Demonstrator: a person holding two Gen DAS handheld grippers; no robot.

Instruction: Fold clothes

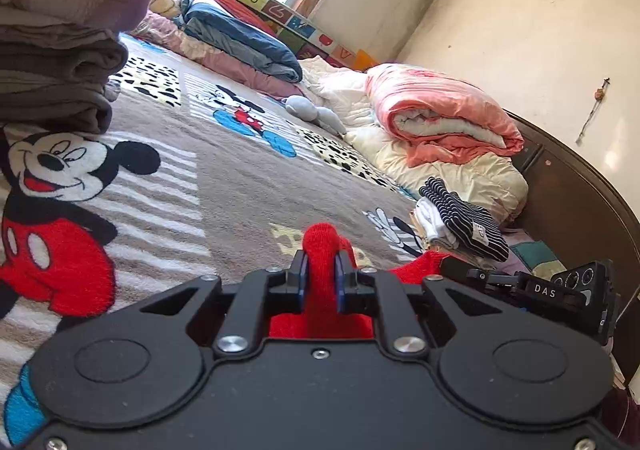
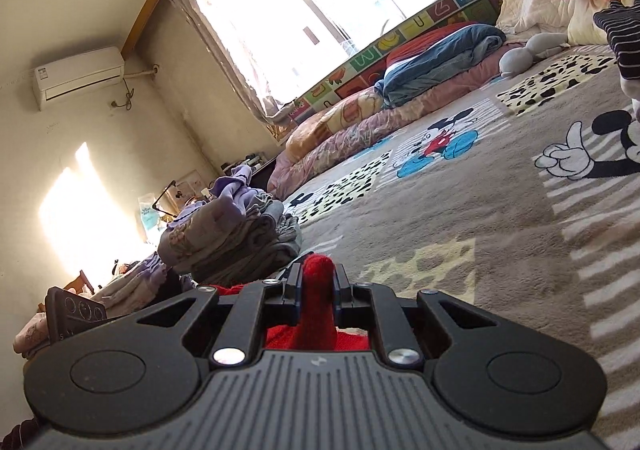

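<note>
A red fuzzy knit garment [image 1: 320, 250] is pinched in both grippers just above the plush cartoon-mouse blanket [image 1: 240, 178] on the bed. The left gripper [image 1: 320, 278] has its jaws clamped on one bunched fold; the right gripper [image 2: 316, 286] grips another fold likewise. It looks light, soft and limp, so it should sag between holds; edges or corners seem the best places to take. Nearby sit a stack of folded grey cloths [image 1: 56, 82] and a striped navy-and-white folded piece [image 1: 464, 218].
</note>
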